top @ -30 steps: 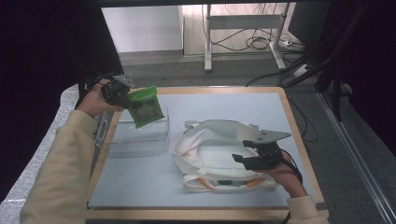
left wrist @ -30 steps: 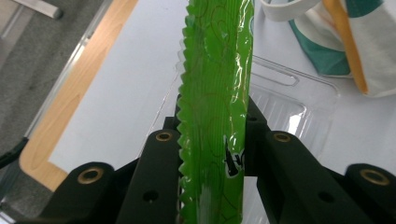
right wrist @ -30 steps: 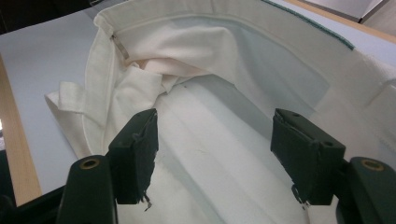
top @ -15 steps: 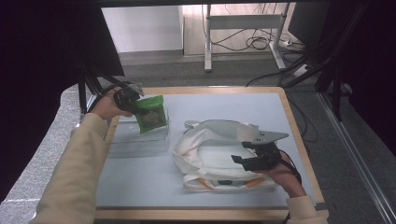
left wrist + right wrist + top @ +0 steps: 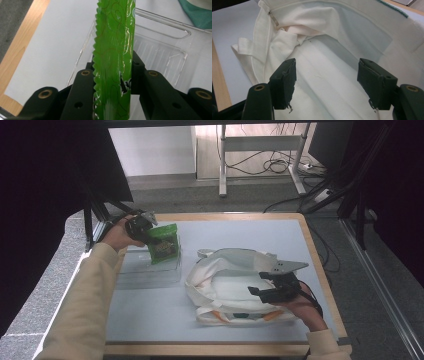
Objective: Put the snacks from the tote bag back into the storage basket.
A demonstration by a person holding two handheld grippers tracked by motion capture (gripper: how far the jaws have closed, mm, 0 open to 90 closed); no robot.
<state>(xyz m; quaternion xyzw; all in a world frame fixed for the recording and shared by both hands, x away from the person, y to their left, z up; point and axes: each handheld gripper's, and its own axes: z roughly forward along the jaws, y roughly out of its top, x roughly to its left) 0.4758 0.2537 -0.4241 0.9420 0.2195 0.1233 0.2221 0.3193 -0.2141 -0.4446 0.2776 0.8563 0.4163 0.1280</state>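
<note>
left gripper view: left gripper [image 5: 113, 82] jaws, just opening, still pinch the green packet [image 5: 115, 50] above the clear tray [image 5: 160, 47]; it could tip outside. right gripper [image 5: 327, 82] gapes over the white bag [image 5: 332, 70].

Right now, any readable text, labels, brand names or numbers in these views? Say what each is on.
No text can be read in full.
Green snack packet: dark print low on its side in the left gripper view, cut off by the jaw, not legible; its front print in the high view is too small and blurred.
White tote bag: no print visible.
Clear plastic tray: no label or marking visible.
</note>
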